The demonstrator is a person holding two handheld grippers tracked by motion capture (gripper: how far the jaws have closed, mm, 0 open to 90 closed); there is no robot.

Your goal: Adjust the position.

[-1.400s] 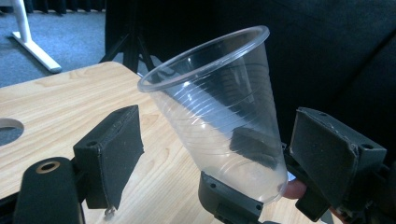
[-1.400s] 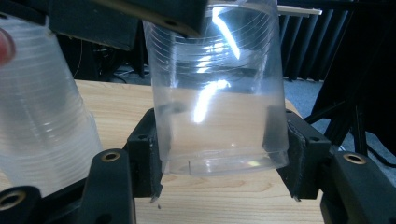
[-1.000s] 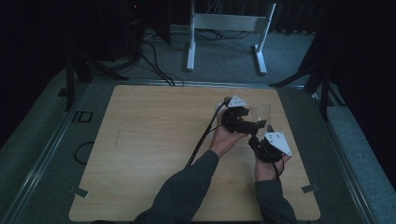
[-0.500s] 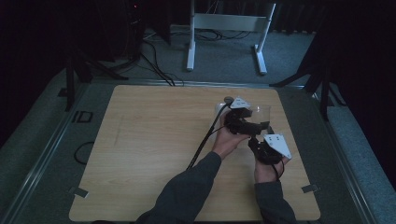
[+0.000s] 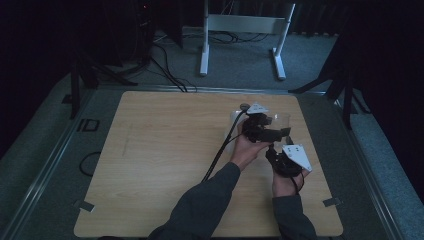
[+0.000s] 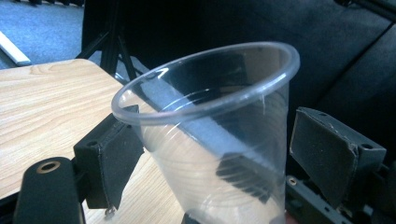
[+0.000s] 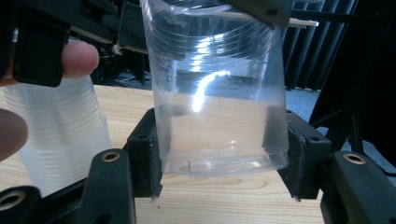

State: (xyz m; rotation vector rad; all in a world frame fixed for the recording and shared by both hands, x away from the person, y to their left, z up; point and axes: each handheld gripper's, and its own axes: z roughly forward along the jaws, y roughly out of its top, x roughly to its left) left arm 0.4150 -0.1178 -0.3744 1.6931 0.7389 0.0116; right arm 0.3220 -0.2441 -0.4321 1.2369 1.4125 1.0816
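Clear plastic cup (image 7: pixel 219 88) empty, gripped near its base by right gripper (image 7: pixel 224 154), left gripper (image 6: pixel 215 154) jaws wide around its rim, one pad clear, cup stack (image 7: pixel 60 135) at nine o'clock, wooden table (image 5: pixel 165 150).

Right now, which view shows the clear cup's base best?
Right gripper view: the clear cup shows its base gripped between that tool's pads. Left gripper view shows its rim and upper wall. High view shows a faint glint.

Nothing visibly changed: both tongs and clear cup (image 7: pixel 217 88) hold same positions.
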